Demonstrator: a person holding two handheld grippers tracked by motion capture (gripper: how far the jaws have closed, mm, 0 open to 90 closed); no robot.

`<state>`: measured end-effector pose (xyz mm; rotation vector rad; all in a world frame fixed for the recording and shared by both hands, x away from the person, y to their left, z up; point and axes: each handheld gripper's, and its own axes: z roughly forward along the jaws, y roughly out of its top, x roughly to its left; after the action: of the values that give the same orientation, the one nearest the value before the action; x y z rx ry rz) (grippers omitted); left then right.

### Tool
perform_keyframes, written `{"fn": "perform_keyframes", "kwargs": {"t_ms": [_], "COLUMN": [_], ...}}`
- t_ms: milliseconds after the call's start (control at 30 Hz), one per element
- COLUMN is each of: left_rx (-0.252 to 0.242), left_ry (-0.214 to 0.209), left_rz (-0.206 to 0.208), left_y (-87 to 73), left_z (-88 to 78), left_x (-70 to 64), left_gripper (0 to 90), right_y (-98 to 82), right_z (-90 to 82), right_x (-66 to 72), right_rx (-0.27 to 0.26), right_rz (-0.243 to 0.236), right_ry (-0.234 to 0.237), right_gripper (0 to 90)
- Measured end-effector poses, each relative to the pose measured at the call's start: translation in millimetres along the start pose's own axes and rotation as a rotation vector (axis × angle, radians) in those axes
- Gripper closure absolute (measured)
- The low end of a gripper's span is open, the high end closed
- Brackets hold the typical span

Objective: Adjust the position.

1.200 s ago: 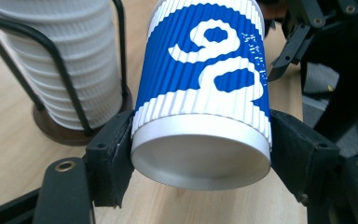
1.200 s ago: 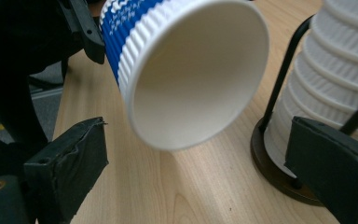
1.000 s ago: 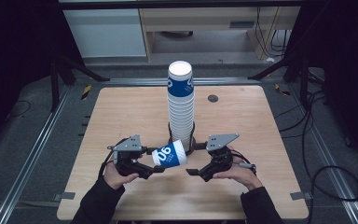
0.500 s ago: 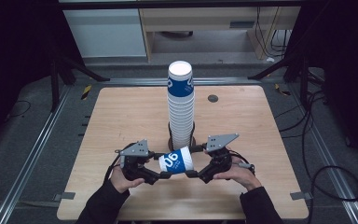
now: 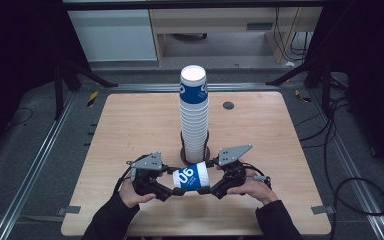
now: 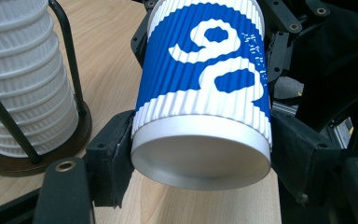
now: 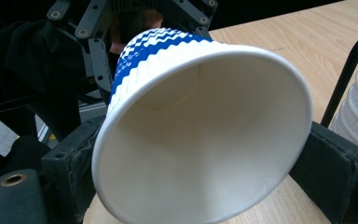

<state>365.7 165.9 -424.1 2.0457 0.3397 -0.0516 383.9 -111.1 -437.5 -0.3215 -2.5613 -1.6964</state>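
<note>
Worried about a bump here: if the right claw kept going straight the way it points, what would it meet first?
The cup: its open rim already sits between that claw's jaws, which have just been closing. Past the cup stands the left claw, gripping its base.

The ribbed paper cup is royal blue with white numerals, white bands at rim and base, plain white inside; behind it, the tall stack of ribbed paper cups is white below a blue-and-white top cup; its wire holder is black on a dark brown base; the wooden table beneath is pale tan.
</note>
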Motion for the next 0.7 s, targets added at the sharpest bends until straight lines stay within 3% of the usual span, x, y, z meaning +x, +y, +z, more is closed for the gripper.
{"fn": "perform_keyframes", "kwargs": {"t_ms": [433, 700], "left_rx": [0.004, 0.057], "left_ry": [0.022, 0.038], "left_rz": [0.003, 0.005], "left_y": [2.9, 5.7], "left_z": [-4.6, -14.1], "left_x": [0.1, 3.6], "left_gripper": [25.1, 18.0], "right_y": [1.8, 2.3], "right_z": [-1.8, -7.7], "right_x": [2.4, 0.7], "right_rx": [-0.002, 0.011], "right_rz": [-0.018, -0.022], "right_ry": [-0.011, -0.047], "right_gripper": [14.4, 15.4]}}
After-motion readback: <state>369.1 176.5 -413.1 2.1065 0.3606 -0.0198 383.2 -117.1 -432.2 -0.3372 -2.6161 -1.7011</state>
